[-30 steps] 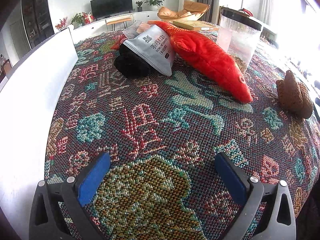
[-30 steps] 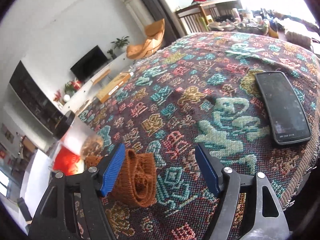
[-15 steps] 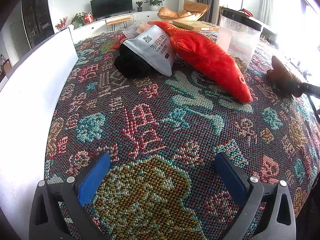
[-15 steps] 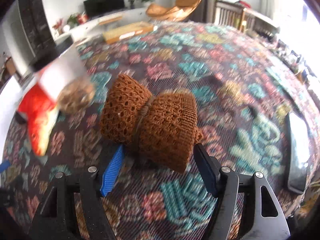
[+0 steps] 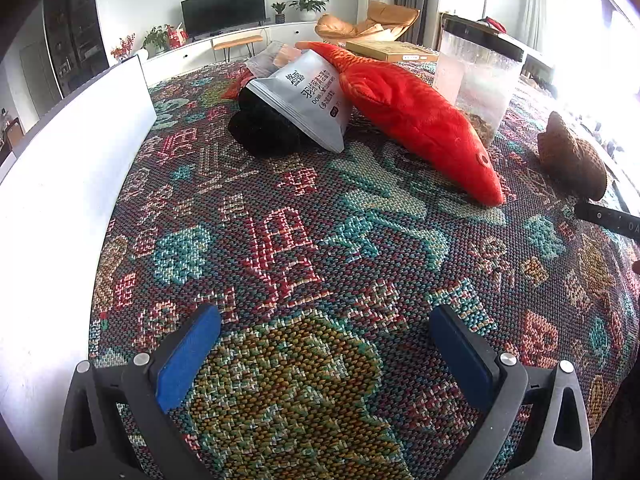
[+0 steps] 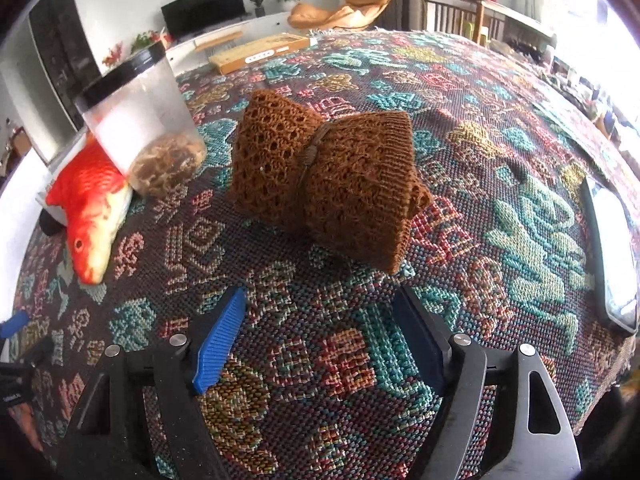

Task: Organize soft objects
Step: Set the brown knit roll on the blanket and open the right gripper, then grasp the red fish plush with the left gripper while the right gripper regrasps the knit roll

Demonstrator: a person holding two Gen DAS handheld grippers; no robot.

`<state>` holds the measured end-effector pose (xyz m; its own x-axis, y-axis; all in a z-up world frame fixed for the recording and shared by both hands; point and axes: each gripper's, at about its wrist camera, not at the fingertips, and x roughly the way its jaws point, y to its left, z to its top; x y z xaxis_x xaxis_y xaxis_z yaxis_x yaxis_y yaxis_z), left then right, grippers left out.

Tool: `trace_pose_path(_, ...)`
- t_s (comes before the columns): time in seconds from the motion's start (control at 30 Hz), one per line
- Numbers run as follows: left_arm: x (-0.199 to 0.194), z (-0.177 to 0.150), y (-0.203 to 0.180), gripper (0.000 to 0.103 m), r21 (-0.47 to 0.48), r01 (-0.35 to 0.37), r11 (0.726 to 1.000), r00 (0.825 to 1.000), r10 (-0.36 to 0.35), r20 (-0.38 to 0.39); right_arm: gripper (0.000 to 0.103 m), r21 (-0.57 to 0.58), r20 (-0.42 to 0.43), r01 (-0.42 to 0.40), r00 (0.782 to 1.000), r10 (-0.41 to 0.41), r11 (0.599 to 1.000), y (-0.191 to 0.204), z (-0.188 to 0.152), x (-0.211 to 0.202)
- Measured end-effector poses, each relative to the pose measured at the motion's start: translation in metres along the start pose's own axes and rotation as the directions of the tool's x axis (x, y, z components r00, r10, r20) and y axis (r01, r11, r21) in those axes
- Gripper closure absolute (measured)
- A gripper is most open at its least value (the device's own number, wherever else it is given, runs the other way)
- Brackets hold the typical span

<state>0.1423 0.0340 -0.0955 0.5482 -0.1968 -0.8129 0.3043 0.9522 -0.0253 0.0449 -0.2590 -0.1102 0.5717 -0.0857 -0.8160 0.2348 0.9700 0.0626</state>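
Note:
A brown knitted bundle, tied round its middle, lies on the patterned tablecloth just beyond my right gripper. Its jaws are opening wide, with nothing between the blue pads. In the left wrist view the same bundle sits at the far right, with a black part of the right gripper below it. My left gripper hovers open over bare cloth. A red fish plush lies beyond it, beside a black soft item half under a grey pouch.
A clear jar with a black lid stands against the fish plush. A phone lies at the right table edge. A flat wooden box sits at the far end. A white board runs along the left.
The right gripper rolled level and swung toward the knitted bundle, which now lies ahead of the fingertips instead of between them. Its jaws have widened. The left gripper has not moved.

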Motion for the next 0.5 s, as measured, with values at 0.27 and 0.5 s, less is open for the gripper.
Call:
trace_pose_path(0.27, 0.0006, -0.0008, 0.0012, 0.000, 0.000, 0.000, 1.000, 1.000, 0.000, 0.000, 0.015, -0.045, 0.003, 0.043, 0.999, -0.043, 0.998, 0.0087, 0.0006, 0.0094)
trace_pose_path(0.5, 0.0005, -0.0011, 0.0019, 0.000, -0.001, 0.000, 1.000, 1.000, 0.000, 0.001, 0.015, -0.044, 0.003, 0.042, 0.999, -0.042, 0.998, 0.0099, 0.0020, 0.0103)
